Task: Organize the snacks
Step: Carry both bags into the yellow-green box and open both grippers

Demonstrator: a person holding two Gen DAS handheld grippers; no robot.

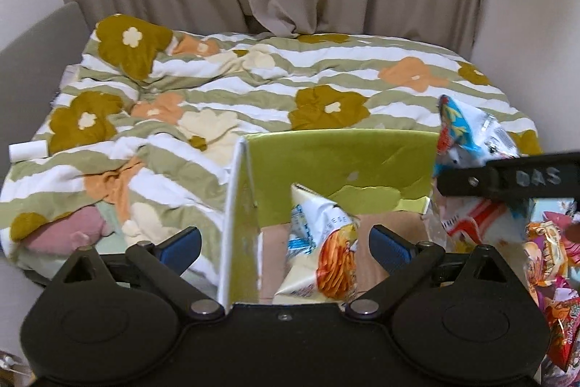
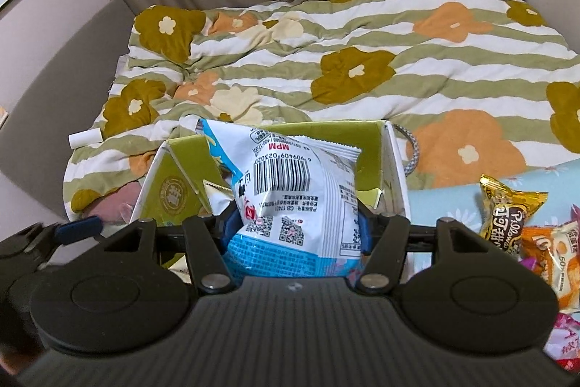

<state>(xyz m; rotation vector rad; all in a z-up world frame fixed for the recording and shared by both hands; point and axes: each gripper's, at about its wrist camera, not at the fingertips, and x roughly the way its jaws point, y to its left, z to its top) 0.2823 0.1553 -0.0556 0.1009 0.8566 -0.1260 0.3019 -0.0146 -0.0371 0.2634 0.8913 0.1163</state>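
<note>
Right wrist: crinkly, perhaps foil packet (image 2: 290, 191) in right gripper (image 2: 295, 227).

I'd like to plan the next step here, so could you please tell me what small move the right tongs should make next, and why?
Probably lower the white-and-blue packet a little further into the green box, then let go. The right tongs grip it over the open box. The left tongs stand open, with an orange packet already lying inside.

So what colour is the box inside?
Yellow-green inside the box, with white outer walls. The left wrist view shows it best.
</note>
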